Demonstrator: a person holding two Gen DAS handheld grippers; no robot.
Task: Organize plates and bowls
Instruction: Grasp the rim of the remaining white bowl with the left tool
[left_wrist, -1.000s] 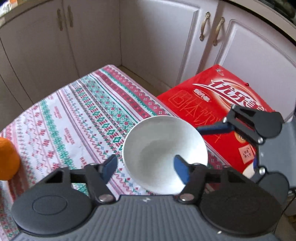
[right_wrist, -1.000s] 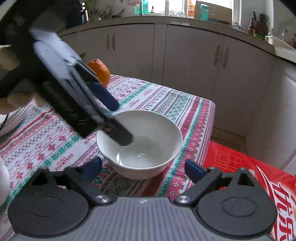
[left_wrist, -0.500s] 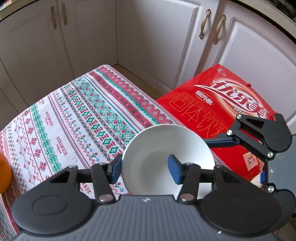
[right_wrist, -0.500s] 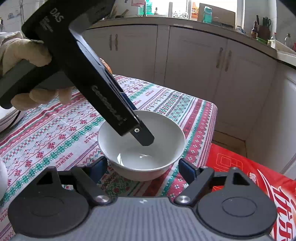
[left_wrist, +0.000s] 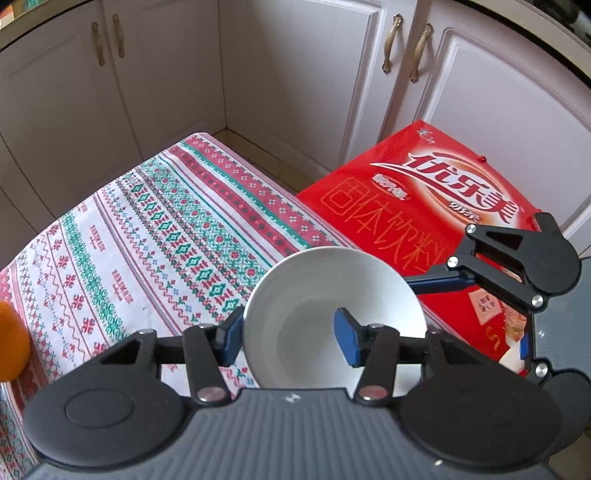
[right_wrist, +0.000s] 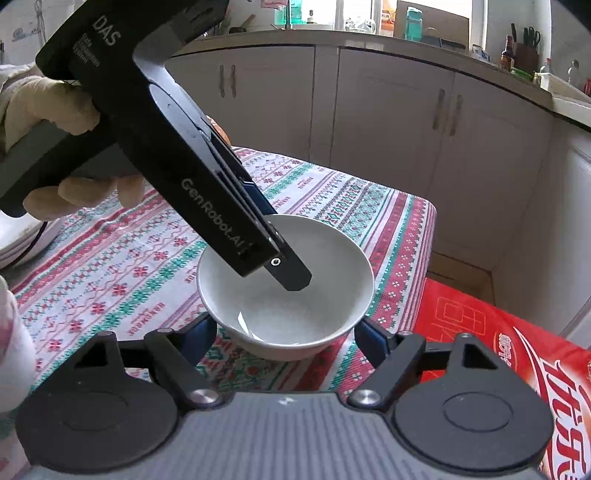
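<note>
My left gripper (left_wrist: 290, 336) has its jaws straddling the white bowl (right_wrist: 286, 291) rim near the table (right_wrist: 122, 258) corner, not clearly clamped; right gripper (right_wrist: 284, 339) jaws wide apart around its base.

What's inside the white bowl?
Inside the round white ceramic bowl there is only one finger of the left hand-held gripper, no food. That finger hides part of the inner wall.
</note>
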